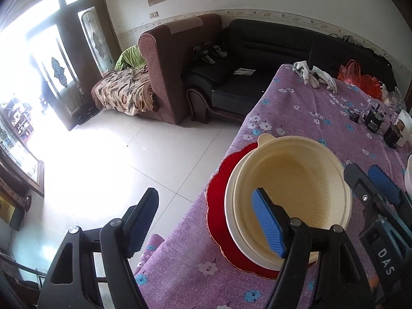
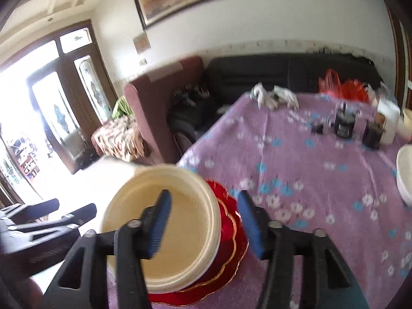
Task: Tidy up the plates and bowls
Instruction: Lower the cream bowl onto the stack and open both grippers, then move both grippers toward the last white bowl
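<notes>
Two tools stand over a stack at the near-left corner of the tabletop (image 1: 303, 108), which wears a purple flowered cloth. The stack is a cream bowl (image 1: 293, 180) nested in a white bowl (image 1: 230, 206), both sitting on a red plate (image 1: 219, 195) with a scalloped edge.

In the left wrist view the left tool (image 1: 206, 221) is spread wide and holds nothing: one blue pad hangs over the bowl's near rim, the other finger is out beyond the tabletop's edge, over the floor. The right tool (image 1: 370, 182) shows at that view's right, just beside the bowl.

The right wrist view is blurred. There the right tool (image 2: 203, 221) has its jaws apart and grips nothing; its left finger lies over the cream bowl (image 2: 164, 221), its right finger over the plate (image 2: 229, 221) and cloth, with the bowl's rim in the gap between them.

Another white bowl (image 2: 404, 175) sits at the tabletop's right edge. Socks (image 1: 314, 76), a red bag (image 1: 360, 77) and small dark boxes lie at the far end.
</notes>
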Tool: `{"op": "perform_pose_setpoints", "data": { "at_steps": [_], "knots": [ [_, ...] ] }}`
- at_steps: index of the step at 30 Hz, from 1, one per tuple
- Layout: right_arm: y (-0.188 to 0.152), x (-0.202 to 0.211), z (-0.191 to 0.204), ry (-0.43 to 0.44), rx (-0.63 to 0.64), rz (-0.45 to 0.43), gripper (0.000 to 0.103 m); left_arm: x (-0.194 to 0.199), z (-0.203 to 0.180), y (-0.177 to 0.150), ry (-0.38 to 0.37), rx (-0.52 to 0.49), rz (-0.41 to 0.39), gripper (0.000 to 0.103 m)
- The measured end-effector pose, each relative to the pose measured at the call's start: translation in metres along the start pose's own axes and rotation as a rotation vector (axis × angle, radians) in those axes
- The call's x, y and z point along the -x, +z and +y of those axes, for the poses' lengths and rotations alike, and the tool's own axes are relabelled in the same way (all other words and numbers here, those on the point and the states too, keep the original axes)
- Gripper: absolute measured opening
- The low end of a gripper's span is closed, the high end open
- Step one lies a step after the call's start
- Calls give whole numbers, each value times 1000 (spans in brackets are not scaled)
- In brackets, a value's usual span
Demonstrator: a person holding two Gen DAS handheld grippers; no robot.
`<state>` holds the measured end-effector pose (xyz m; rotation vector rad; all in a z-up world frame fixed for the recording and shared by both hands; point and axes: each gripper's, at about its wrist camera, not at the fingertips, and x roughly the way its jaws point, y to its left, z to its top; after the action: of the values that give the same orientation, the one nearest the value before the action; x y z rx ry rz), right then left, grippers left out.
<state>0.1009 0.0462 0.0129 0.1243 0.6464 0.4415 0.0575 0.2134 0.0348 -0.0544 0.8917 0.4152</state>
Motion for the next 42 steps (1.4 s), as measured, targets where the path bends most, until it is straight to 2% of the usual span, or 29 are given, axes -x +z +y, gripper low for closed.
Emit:
{"op": "perform_pose_setpoints", "data": {
  "at_steps": [3, 5, 8, 13, 16, 21, 27, 33, 39, 42],
  "knots": [
    [3, 17, -15, 47, -76, -75, 61, 4, -3, -1, -11, -4, -1, 75],
    [4, 23, -29, 59, -127, -86, 61, 9, -7, -2, -18, -7, -9, 75],
    [2, 31, -52, 37, -179, -95, 61, 18, -18, -5, -43, -18, -19, 75],
    [-12, 48, -84, 1, -183, -104, 61, 33, -52, -14, -112, -52, -45, 75],
    [-24, 58, -105, -42, -167, -99, 61, 42, -83, -22, -152, -98, -59, 75],
    [-39, 86, -158, -107, -211, -122, 61, 49, -146, -35, -219, -199, -55, 75],
    [-47, 130, -233, -216, -306, -192, 61, 43, -221, -53, -280, -309, 6, 75],
    [-49, 173, -293, -362, -368, -270, 60, 33, -268, -51, -343, -333, 73, 75],
    [-43, 188, -341, -453, -410, -261, 61, 27, -314, -34, -399, -332, 100, 76],
    [-39, 187, -358, -479, -418, -245, 65, 19, -335, -24, -418, -317, 117, 81]
  ]
}}
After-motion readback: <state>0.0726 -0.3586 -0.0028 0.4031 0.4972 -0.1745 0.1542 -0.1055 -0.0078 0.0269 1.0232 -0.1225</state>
